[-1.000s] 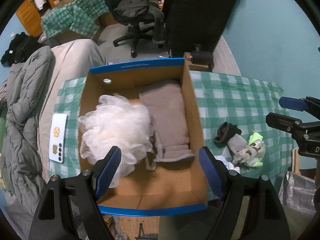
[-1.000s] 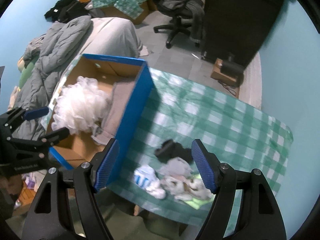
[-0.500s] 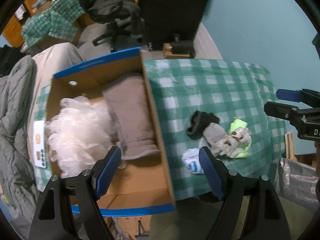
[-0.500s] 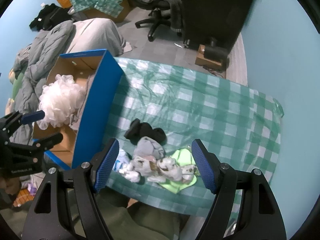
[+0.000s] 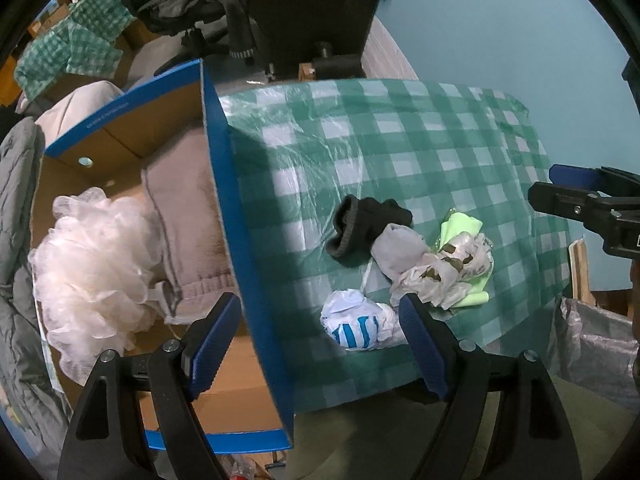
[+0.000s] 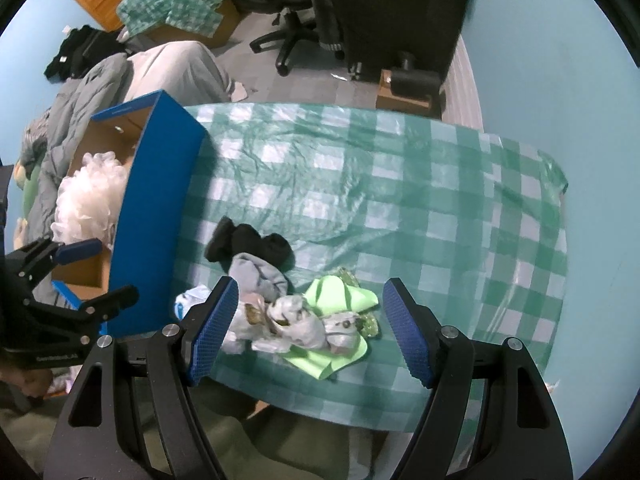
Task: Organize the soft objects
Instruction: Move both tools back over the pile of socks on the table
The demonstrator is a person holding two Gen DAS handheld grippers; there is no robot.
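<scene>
A blue-sided cardboard box holds a white mesh pouf and a folded grey towel; the box also shows in the right wrist view. A pile of soft things lies on the green checked tablecloth: a black sock, a grey sock, a white-and-blue item, crumpled patterned cloth and a lime green cloth. My left gripper is open and empty above the box's right wall. My right gripper is open and empty over the pile.
The table's front edge runs just below the pile. A grey quilt lies left of the box. An office chair and a dark cabinet stand behind the table. A clear bag hangs at the right.
Both grippers have moved right, from over the box toward the pile of soft things. Both stay open and empty.
</scene>
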